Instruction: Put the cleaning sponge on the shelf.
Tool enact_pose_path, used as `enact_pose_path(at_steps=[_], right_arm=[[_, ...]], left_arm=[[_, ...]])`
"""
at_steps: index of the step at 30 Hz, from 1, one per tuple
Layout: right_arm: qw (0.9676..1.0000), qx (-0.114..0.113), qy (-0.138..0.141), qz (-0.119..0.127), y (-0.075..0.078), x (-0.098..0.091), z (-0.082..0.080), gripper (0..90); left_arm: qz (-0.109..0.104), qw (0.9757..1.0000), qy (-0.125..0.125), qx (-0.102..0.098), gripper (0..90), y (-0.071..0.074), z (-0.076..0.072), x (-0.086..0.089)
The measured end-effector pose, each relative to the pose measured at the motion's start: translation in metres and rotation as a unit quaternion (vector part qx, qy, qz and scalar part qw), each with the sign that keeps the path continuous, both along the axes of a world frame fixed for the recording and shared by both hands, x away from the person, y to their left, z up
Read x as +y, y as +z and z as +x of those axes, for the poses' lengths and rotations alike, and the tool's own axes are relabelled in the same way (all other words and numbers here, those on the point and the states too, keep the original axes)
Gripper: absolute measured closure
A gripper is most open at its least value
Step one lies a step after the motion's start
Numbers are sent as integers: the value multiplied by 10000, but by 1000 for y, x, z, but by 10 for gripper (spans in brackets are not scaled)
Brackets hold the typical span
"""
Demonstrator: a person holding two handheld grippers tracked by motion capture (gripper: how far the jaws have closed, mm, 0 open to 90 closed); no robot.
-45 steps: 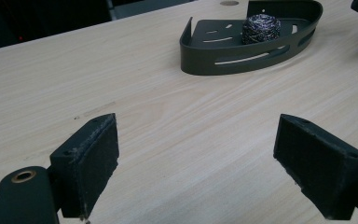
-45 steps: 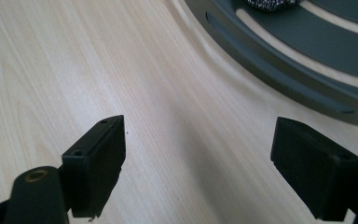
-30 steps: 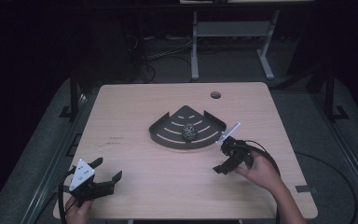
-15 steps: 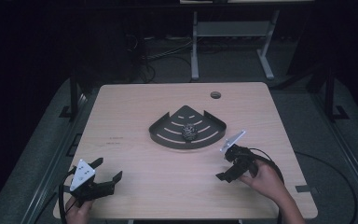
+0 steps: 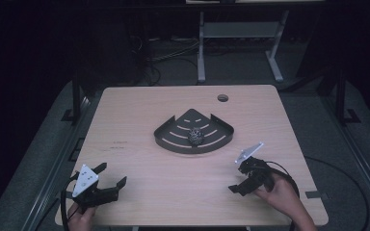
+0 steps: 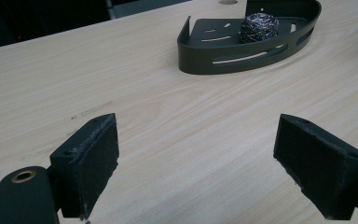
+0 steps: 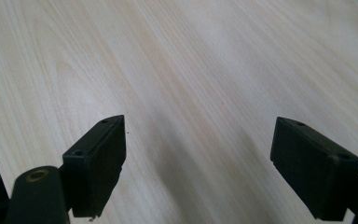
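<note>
**Both grippers empty, scourer in the tray**

Nearest, at the front edge: left gripper [image 5: 107, 179] and right gripper [image 5: 241, 177], jaws spread wide, gripping nothing, resting low over bare table [image 5: 139, 110]. Well apart from each other, 1 at each front corner.

Farther, mid-table: steel scourer [image 5: 195, 137] sitting inside the dark corner tray [image 5: 166, 139], near its curved front wall. Judged done or nearly so: placement looks complete, nothing left to carry. Path between grippers and tray open. Beyond, a cable hole [image 5: 222, 98] near the far edge.

Dim room; grey floor [image 5: 347, 144], cables [image 5: 159, 57], perhaps metal stand [image 5: 202, 43] behind wooden table [image 5: 139, 110].
</note>
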State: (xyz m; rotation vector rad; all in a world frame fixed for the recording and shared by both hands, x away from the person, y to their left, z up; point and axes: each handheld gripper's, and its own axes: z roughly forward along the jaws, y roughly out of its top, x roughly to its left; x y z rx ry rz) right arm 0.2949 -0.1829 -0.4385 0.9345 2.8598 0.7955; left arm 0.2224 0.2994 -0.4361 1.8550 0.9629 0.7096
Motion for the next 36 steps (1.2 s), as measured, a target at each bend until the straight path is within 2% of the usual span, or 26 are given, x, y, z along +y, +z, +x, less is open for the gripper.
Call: enact_pose_path(at_steps=[36], right_arm=[[9981, -103, -538, 279, -11, -54, -34, 176]], left_arm=[[6, 10000, -9, 2, 133, 0, -1, -2]])
